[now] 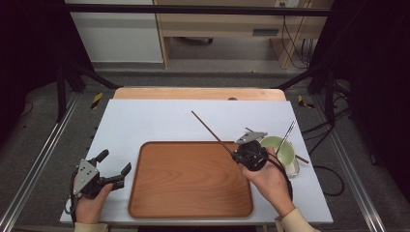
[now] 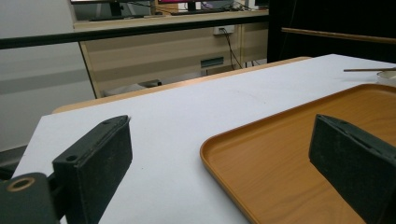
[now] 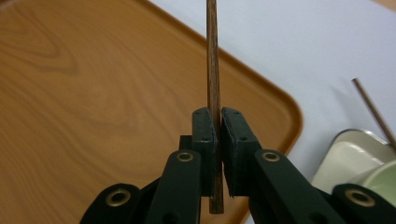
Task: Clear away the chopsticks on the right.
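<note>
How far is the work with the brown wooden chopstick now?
Done: the right gripper is shut on one thin brown wooden chopstick, lifted over the wooden tray. In hand: carrying it. Left: the tray looks bare, a second stick leans in the green cup, and the left gripper waits open.

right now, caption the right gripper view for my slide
Right gripper jaws shut on a wooden chopstick above the brown tray.

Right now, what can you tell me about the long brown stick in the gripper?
The chopstick is thin, straight, dark brown and looks wooden. The right gripper has its jaws shut on it near one end, so most of it sticks out up and to the left, over the tray's far right corner and the white table top. Nothing else touches it.
</note>
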Available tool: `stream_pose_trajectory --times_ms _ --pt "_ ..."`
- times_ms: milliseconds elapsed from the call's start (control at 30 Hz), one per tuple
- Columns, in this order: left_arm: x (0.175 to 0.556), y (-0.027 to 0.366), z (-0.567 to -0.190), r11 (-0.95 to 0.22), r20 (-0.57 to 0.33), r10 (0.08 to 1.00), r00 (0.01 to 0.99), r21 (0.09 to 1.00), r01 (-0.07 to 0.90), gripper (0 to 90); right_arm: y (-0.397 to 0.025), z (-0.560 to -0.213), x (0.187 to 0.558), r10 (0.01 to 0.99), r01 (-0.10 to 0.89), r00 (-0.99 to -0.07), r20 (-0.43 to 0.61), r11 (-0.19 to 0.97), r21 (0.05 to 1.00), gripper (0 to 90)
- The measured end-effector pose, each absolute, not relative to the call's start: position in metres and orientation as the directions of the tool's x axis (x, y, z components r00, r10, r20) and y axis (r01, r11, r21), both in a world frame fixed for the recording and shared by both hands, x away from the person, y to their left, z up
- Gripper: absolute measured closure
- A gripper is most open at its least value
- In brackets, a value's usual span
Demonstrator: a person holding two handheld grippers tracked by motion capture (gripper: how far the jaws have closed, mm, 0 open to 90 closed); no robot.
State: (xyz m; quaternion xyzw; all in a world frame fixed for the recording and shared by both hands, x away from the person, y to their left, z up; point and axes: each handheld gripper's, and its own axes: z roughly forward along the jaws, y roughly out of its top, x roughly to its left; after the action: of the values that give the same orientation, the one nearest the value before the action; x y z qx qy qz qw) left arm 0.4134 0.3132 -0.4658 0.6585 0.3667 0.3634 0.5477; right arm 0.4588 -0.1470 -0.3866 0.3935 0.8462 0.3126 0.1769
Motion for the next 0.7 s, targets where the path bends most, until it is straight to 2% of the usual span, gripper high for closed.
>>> stream_pose_trajectory --times_ms 300,700 --pt "0.413 0.312 -0.465 -0.127 0.077 0.880 0.468 0.989 0.075 5.7 -0.145 -0.411 0.431 0.783 0.591 -0.621 -0.021 0.486 0.644 84.8" --pt "0.413 0.313 -0.465 -0.120 0.075 0.885 0.460 0.990 0.070 5.7 -0.153 -0.427 0.409 0.802 0.638 -0.597 0.031 0.451 0.624 84.7"
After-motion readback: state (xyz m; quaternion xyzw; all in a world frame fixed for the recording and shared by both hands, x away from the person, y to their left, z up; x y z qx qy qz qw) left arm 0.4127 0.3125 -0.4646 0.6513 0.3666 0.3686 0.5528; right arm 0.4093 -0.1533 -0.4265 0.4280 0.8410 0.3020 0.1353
